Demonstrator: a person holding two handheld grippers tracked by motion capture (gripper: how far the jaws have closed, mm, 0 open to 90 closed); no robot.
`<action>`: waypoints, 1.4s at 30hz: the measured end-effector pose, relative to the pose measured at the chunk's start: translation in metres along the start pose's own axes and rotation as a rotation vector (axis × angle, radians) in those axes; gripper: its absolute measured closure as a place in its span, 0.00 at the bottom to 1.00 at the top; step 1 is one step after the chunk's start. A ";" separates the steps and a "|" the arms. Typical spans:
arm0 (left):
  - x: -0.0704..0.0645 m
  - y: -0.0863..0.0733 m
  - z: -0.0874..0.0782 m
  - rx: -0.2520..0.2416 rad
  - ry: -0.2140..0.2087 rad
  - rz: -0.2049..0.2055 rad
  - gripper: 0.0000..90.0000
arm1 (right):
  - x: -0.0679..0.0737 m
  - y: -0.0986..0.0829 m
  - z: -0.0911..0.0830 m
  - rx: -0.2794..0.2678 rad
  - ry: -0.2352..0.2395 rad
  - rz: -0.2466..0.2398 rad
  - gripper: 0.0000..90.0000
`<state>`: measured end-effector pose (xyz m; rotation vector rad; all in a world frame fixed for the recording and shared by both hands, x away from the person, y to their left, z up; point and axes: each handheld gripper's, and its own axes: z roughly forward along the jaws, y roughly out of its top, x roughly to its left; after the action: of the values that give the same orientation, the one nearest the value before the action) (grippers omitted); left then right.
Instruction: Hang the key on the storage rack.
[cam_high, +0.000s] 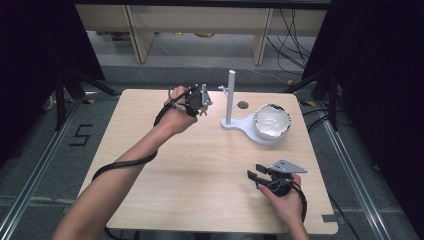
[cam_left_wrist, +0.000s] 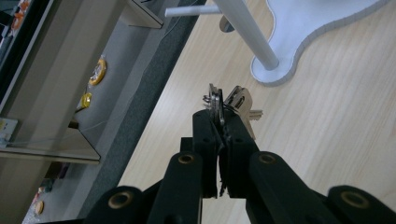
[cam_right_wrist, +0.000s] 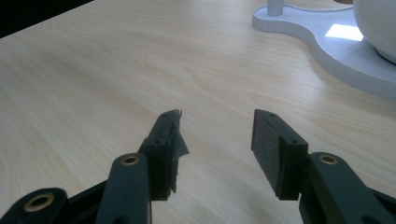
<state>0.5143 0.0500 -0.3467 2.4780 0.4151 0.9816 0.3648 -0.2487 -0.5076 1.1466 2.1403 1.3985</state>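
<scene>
My left gripper (cam_high: 202, 100) is held above the far part of the table, just left of a white stand. In the left gripper view its jaws (cam_left_wrist: 220, 122) are shut on a small bunch of silver keys (cam_left_wrist: 239, 100) on a ring. The stand's upright post (cam_high: 231, 95) (cam_left_wrist: 247, 32) carries a short side peg (cam_left_wrist: 191, 10) near its top. A white bowl (cam_high: 272, 121) sits on the stand's flat base (cam_high: 240, 125). My right gripper (cam_high: 255, 176) (cam_right_wrist: 215, 135) rests low near the table's front right, open, with nothing between its fingers.
The table (cam_high: 200, 165) is light wood, with a small dark hole (cam_high: 243, 105) behind the stand. Beyond the far edge are grey floor, wooden shelving legs (cam_high: 142, 40) and cables. Dark curtains and tripod legs flank both sides.
</scene>
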 end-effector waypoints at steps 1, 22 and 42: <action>0.002 0.004 -0.001 -0.008 0.003 0.003 0.95 | 0.003 0.000 0.000 0.006 -0.007 0.038 0.59; 0.018 0.047 -0.008 -0.085 0.005 0.034 0.95 | 0.003 -0.004 0.001 0.025 0.007 0.059 0.58; 0.030 0.063 0.009 -0.067 -0.014 0.024 0.95 | 0.000 -0.005 0.004 0.043 0.003 0.045 0.57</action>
<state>0.5490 0.0062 -0.3044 2.4333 0.3434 0.9716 0.3651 -0.2476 -0.5139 1.2165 2.1687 1.3806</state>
